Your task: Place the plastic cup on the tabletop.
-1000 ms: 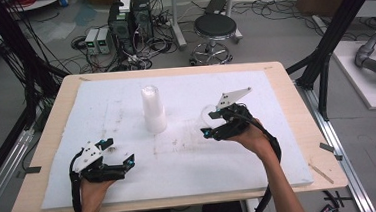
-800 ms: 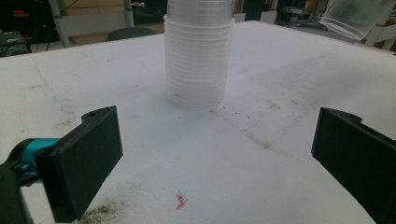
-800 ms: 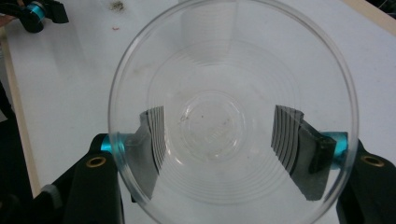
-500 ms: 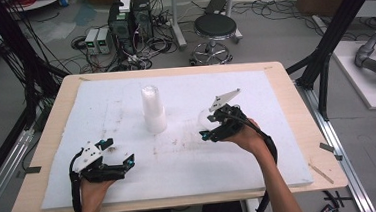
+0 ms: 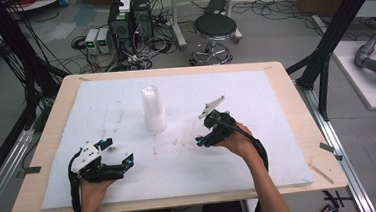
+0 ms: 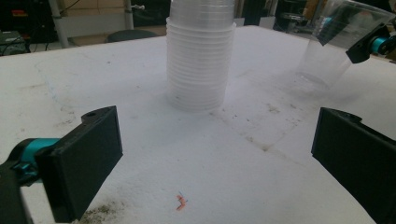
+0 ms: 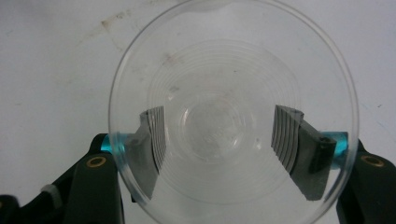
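Note:
A tall stack of clear plastic cups (image 5: 154, 111) stands upside down on the white sheet (image 5: 256, 101), near its middle; the left gripper view shows this stack (image 6: 201, 60) straight ahead. My right gripper (image 5: 201, 135) is shut on a single clear cup (image 7: 233, 116), its jaws pressing the cup's sides. That cup (image 6: 329, 51) is upright and slightly tilted, right of the stack, its base at or just above the sheet. My left gripper (image 5: 120, 151) stands open near the front left, with nothing between its jaws (image 6: 215, 154).
The white sheet covers a wooden table (image 5: 303, 128) and carries faint dirt marks and a small red speck (image 6: 181, 201). Beyond the far edge are a stool (image 5: 215, 29), computer boxes (image 5: 129, 17) and cables on the floor.
My right gripper has moved a little nearer to the person and lower, with the clear cup in it. The left gripper and the stack have stayed put.

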Demonstrator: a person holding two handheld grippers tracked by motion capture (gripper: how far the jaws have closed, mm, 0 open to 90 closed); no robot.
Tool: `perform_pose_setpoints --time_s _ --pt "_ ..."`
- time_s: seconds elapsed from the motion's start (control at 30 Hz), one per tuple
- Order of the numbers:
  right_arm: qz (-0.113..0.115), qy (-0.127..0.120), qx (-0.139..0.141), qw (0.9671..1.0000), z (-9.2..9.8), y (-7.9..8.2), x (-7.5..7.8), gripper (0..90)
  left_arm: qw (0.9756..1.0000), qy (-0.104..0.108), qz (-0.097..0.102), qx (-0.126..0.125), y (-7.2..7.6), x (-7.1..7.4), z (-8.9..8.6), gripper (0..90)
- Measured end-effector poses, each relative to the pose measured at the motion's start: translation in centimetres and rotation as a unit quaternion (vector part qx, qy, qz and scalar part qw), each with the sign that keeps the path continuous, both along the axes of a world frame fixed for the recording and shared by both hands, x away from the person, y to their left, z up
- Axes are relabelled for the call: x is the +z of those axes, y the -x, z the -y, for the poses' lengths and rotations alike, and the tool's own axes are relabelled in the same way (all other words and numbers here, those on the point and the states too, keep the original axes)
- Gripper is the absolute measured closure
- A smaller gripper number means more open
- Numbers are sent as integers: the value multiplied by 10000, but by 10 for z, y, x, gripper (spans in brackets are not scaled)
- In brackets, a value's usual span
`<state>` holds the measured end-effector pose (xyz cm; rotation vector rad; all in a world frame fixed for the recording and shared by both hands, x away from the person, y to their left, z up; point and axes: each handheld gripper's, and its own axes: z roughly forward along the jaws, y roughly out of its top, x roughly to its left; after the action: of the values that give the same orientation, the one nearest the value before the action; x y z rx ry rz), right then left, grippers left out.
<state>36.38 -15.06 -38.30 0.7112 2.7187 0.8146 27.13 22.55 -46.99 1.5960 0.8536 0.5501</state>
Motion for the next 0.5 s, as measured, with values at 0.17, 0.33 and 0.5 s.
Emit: perform_pose_setpoints --time_s 0.17,0.33,0.5 --pt "-43 173 -10 9998 -7 -4 -7 358 10000 -40 0 -21 0 0 0 17" --pt "-105 199 -12 9997 -12 -7 -14 355 10000 -58 0 10 0 0 0 17" --pt "-89 -31 -123 9999 -13 -9 -21 358 10000 9 19 15 0 0 0 17"
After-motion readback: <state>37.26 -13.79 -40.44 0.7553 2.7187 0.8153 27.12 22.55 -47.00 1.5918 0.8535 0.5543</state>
